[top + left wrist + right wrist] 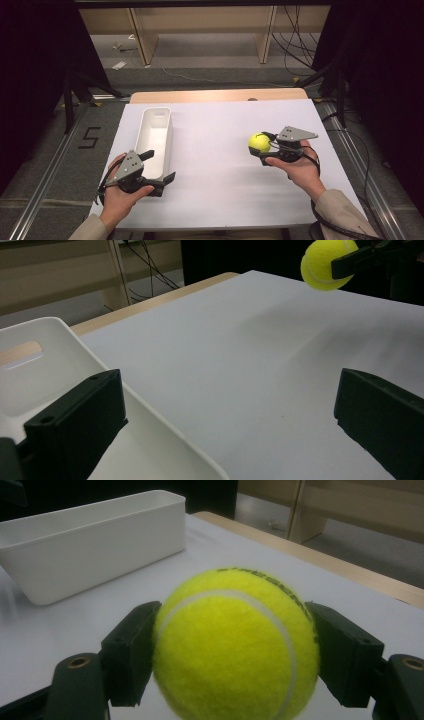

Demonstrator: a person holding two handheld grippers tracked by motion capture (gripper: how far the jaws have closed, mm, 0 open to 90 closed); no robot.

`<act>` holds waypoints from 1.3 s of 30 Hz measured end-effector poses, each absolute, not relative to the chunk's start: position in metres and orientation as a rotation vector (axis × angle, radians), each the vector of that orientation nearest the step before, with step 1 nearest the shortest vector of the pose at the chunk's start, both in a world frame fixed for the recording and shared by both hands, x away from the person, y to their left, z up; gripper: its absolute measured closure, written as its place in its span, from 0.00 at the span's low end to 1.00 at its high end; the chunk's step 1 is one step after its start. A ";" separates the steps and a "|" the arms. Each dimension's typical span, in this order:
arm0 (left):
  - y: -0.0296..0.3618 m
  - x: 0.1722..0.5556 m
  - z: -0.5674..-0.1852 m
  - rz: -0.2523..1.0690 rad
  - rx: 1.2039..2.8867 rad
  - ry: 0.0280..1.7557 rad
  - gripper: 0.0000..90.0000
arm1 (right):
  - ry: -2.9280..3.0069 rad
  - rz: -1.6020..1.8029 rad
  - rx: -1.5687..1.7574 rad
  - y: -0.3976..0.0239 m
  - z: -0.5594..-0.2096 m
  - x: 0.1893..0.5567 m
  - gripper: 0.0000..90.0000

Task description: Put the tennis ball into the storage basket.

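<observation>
High view showed the right hand-held gripper [265, 145] at the right side of the white desk [220, 150], its jaws pinching a yellow tennis ball [259, 142]. The ball seemed lifted a little above the desk, though the angle made that hard to judge. At the near left, the left hand-held gripper [159, 166] had its jaws spread wide around the near end of a white bin [155, 135], one jaw over the bin's inside and one outside above the desk, well apart from the ball.
</observation>
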State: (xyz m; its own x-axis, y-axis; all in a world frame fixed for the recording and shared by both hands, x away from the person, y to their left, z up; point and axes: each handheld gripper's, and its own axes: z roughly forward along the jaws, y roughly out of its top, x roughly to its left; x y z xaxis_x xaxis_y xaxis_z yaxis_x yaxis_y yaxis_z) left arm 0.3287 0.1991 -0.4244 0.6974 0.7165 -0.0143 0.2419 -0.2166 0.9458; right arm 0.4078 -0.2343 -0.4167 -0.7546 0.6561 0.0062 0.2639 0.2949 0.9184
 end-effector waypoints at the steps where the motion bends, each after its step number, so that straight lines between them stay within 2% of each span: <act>1: 0.199 0.329 -0.424 0.526 1.779 0.762 0.00 | 2.199 1.450 0.827 -0.234 -0.417 0.408 0.30; 39: 0.199 0.329 -0.424 0.526 1.781 0.761 0.00 | 2.205 1.459 0.800 -0.215 -0.414 0.415 0.30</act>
